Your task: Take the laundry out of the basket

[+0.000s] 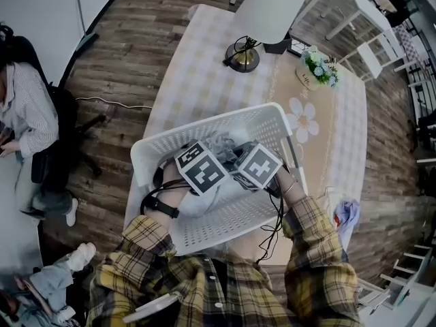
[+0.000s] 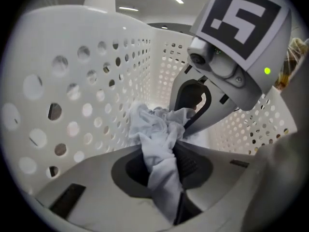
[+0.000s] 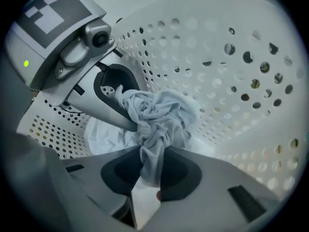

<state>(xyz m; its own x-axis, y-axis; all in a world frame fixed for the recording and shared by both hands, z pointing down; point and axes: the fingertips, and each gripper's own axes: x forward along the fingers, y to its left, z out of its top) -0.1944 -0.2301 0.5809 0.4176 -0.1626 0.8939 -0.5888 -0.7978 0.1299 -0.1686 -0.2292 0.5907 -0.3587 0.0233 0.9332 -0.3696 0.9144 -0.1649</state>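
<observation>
Left gripper [image 2: 164, 161]: fingers [image 2: 186, 163] clamped on a twisted rope of the laundry [image 2: 157, 124], which fills the gap btwn them & runs fwd into the bunch. Right gripper [image 3: 150, 167]: same story, fingers [image 3: 177, 174] pinched on a narrow fold of it. Both bites look to be on 1 crumpled bundle. The 2 grippers sit nose to nose, nearly touching, deep inside the basket [image 1: 204, 131].

Risks, as I judge them:

1. Thin bites. Each pair holds only a twist, not the bulk. A quick lift could pull the fold out of 1 pair of fingers, & the bundle would swing off the other.
2. Grippers are v. close, so spreading the cloth means pulling against each other. An uneven pull could make 1 side slip.
3. A whiter layer [image 3: 101, 134] lies under the bundle on the basket floor. Can't tell if it's the same piece. If tangled, it trails up & may catch the rim.
4. Basket looks like light perforated plastic & sits at the near end of the bench [image 1: 204, 46]. Snagged cloth could lift it or tip it toward the person.
5. A shove fwd sends it toward the lamp [image 1: 262, 19] & flower pot [image 1: 319, 67], a little beyond the far rim.
6. Cables [image 1: 276, 216] hang from the grippers over the near wall & could hook on it during the lift.
</observation>
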